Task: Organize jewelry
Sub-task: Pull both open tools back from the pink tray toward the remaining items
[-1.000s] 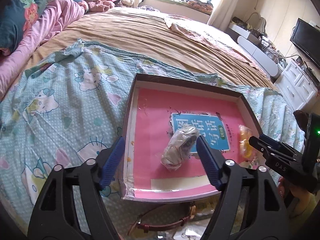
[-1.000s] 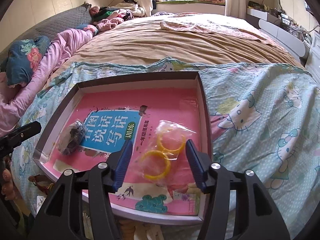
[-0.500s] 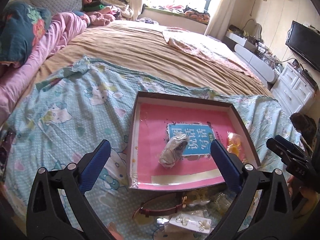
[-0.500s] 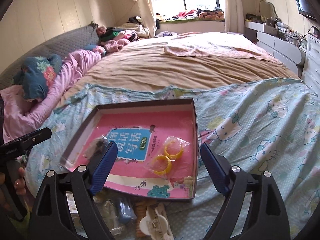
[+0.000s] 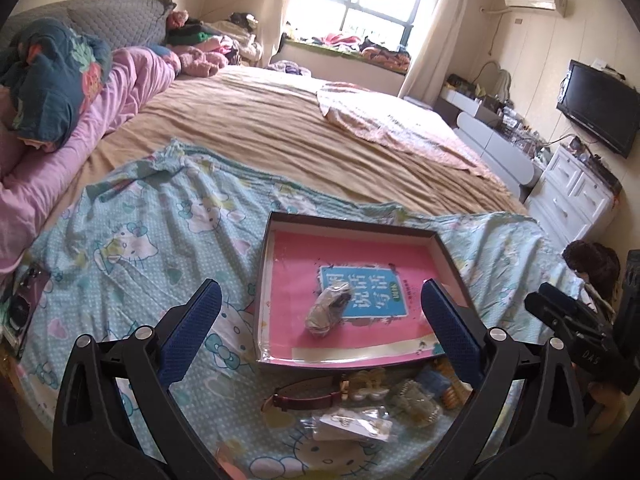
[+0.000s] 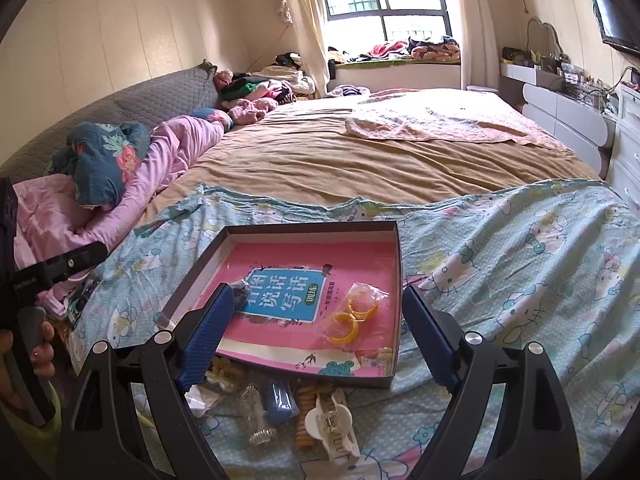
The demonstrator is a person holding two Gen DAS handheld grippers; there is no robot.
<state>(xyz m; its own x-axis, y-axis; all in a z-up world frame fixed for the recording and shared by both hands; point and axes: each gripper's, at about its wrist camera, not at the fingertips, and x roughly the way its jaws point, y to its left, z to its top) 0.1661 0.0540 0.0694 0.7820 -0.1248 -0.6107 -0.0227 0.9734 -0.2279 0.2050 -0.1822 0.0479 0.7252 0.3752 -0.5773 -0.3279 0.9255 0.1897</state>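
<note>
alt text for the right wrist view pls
Open right gripper hovers over a bed, above a shallow box holding bagged yellow rings. A white hair claw and other trinkets lie on the sheet in front of the box.

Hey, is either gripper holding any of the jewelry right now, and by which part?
Nothing is held. The left gripper and right gripper are both open and empty.

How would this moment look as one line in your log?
left gripper: open, empty | right gripper: open, empty | tray: wrapped bundle, bagged yellow rings | watch: outside tray
</note>
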